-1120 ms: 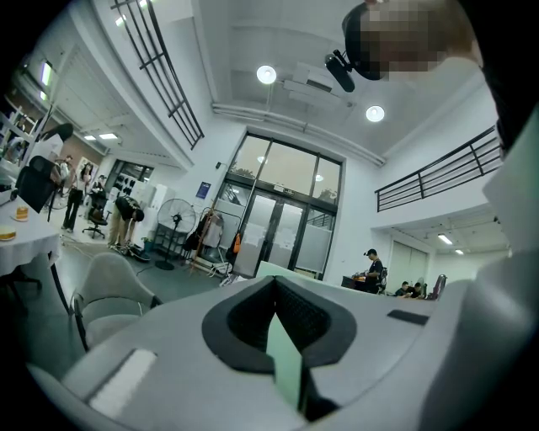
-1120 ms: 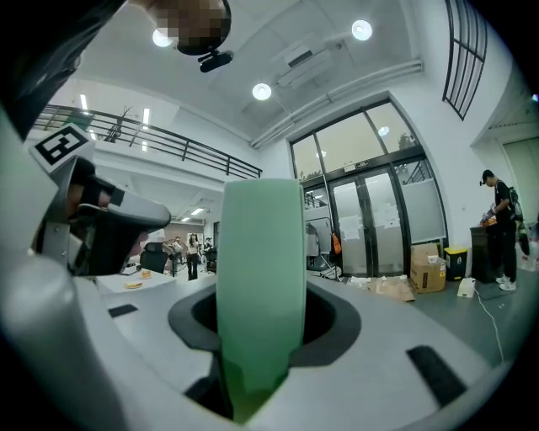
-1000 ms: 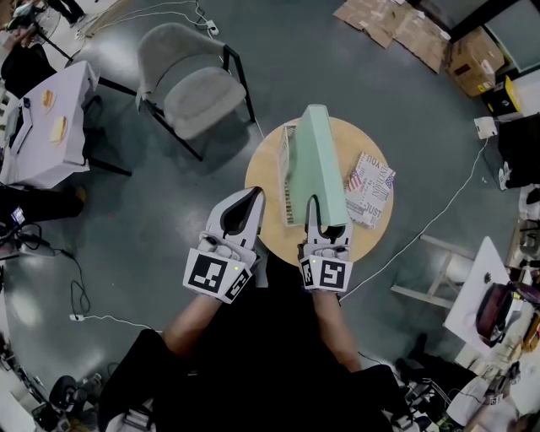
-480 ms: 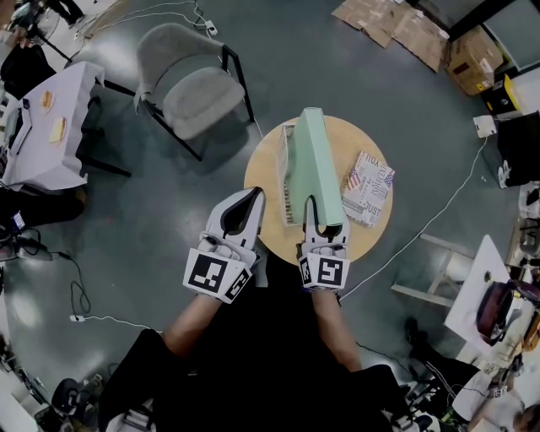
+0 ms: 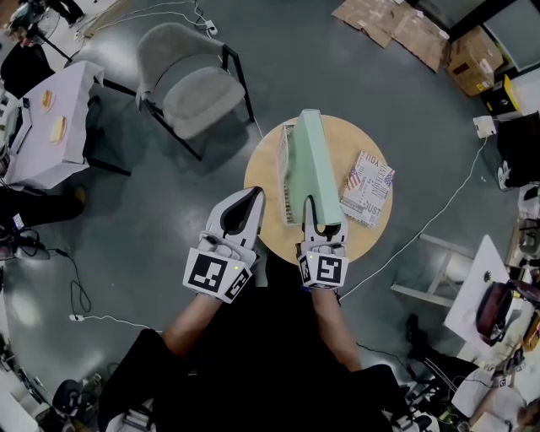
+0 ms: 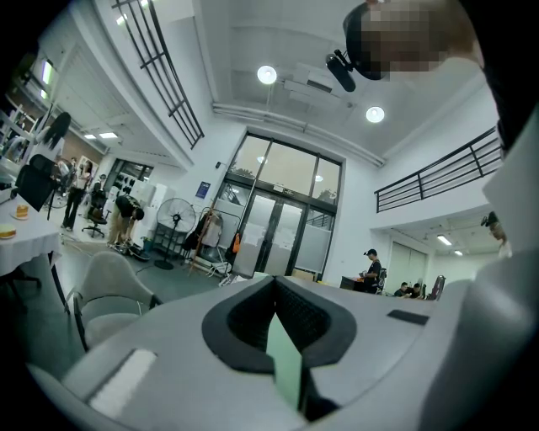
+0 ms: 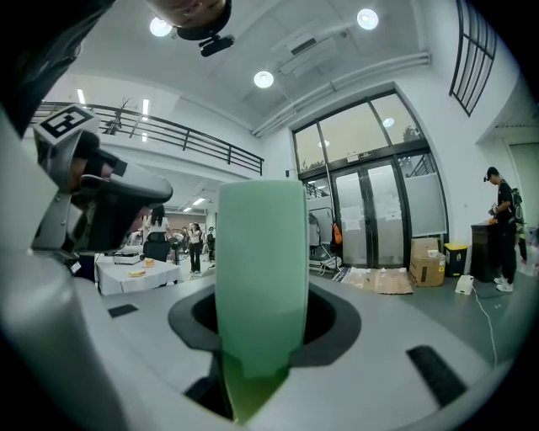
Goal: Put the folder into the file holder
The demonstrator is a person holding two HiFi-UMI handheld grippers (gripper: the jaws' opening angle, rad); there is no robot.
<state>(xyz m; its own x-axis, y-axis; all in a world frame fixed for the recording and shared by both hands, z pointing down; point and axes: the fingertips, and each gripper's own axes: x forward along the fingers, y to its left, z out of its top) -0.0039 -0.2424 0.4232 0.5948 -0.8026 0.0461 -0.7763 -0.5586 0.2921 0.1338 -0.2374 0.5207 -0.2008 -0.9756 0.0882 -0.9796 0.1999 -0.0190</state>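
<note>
A pale green folder (image 5: 316,160) stands on edge above the round wooden table (image 5: 371,135), held by its near end. My right gripper (image 5: 314,207) is shut on that end, and in the right gripper view the folder (image 7: 261,278) rises up between the jaws of my right gripper (image 7: 253,370). The wire-mesh file holder (image 5: 287,173) lies on the table just left of the folder, touching or nearly touching it. My left gripper (image 5: 250,199) hovers at the table's near-left edge with its jaws together and nothing in them.
A printed booklet (image 5: 369,187) lies on the table's right side. A grey chair (image 5: 192,80) stands behind the table to the left, and a white table (image 5: 51,126) is at the far left. Cardboard (image 5: 396,25) and cables lie on the floor.
The folder has swung slightly left toward the file holder and now shows narrower, more edge-on. The left gripper has stayed where it was.
</note>
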